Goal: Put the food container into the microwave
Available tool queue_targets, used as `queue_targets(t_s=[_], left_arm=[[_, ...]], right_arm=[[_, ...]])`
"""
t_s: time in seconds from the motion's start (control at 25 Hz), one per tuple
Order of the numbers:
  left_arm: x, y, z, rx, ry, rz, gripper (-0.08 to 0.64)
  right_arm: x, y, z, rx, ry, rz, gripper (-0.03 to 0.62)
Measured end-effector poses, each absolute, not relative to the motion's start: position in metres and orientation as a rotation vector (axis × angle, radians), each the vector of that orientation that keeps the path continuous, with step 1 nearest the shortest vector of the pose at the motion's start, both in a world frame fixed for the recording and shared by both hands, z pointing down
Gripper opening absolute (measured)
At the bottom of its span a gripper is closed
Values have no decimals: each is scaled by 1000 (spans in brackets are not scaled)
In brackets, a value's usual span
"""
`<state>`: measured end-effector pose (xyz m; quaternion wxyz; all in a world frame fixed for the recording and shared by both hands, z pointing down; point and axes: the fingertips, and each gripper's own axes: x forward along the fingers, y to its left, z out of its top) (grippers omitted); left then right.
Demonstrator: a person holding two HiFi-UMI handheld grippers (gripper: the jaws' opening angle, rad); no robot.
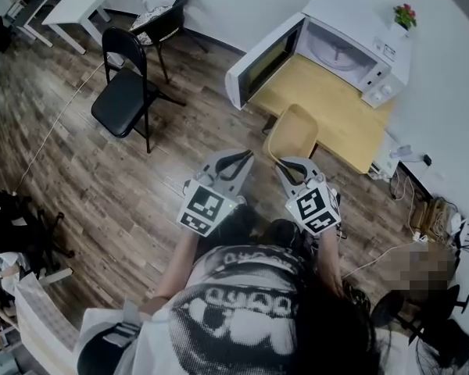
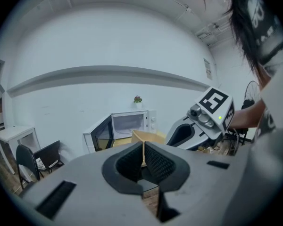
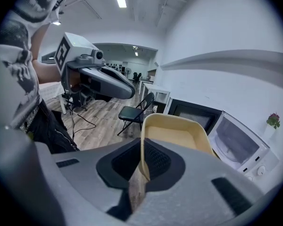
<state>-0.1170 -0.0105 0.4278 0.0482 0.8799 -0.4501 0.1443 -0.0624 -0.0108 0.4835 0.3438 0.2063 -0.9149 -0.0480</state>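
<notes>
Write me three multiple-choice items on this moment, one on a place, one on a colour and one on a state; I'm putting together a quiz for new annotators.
1. Where does the microwave stand?
A. On the floor
B. On the wooden table
C. On a chair

2. What colour is the food container?
A. Pale yellow
B. Blue
C. Red

3. How is the right gripper?
A. Open and empty
B. Shut on nothing
C. Shut on the food container's rim

Answers:
1 B: the head view shows it resting on the table top by the wall.
2 A: it looks pale yellow in both the head view and the right gripper view.
3 C: the right gripper view shows the container's rim pinched between the jaws.
</notes>
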Motion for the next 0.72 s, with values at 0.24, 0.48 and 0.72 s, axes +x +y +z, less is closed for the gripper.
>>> queue_targets(t_s=[0.24, 0.48, 0.72], left_arm=[[-117, -25, 430, 2709, -1314, 408, 11], [-105, -43, 435, 2735, -1238, 406, 11], [-88, -58, 443, 2737, -1169, 415, 11]], right_arm=[[-61, -26, 488, 571, -2333, -105, 25], [-45, -40, 494, 626, -2299, -63, 25], [-23, -56, 501, 689, -2274, 1, 25]])
